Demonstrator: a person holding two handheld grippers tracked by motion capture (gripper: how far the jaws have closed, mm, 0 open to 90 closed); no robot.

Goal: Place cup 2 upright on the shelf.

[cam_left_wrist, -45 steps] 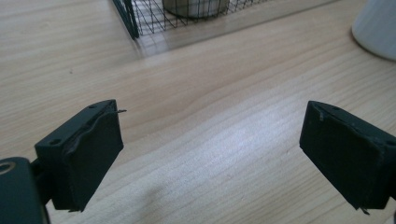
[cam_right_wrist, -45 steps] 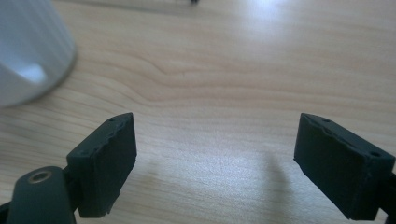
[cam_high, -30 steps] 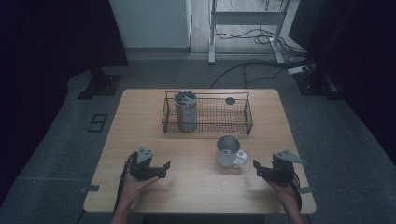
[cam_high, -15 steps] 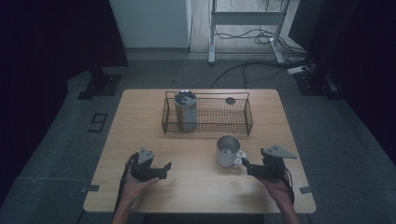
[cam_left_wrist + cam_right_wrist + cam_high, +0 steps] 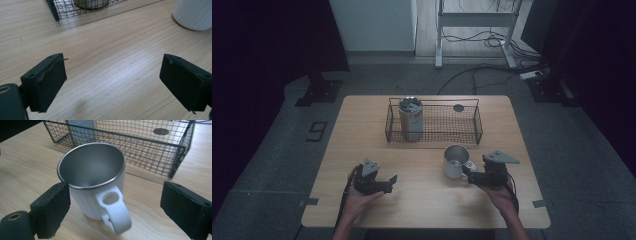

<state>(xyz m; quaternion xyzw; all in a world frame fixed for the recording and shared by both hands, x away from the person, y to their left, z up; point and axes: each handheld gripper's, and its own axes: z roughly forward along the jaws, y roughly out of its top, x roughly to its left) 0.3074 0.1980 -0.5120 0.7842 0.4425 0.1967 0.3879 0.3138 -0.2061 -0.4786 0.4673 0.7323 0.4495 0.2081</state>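
Standing upright, the white mug (image 5: 96,187) sits between the right gripper (image 5: 117,207)'s just-widened, unclamped jaws.

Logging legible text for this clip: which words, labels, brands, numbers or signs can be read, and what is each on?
"9": a dark figure marked on the grey floor left of the light wooden table.
White steel-lined mug: no print visible.
Steel tumbler in the black wire basket: a pale patch, perhaps a label, too blurred to read.
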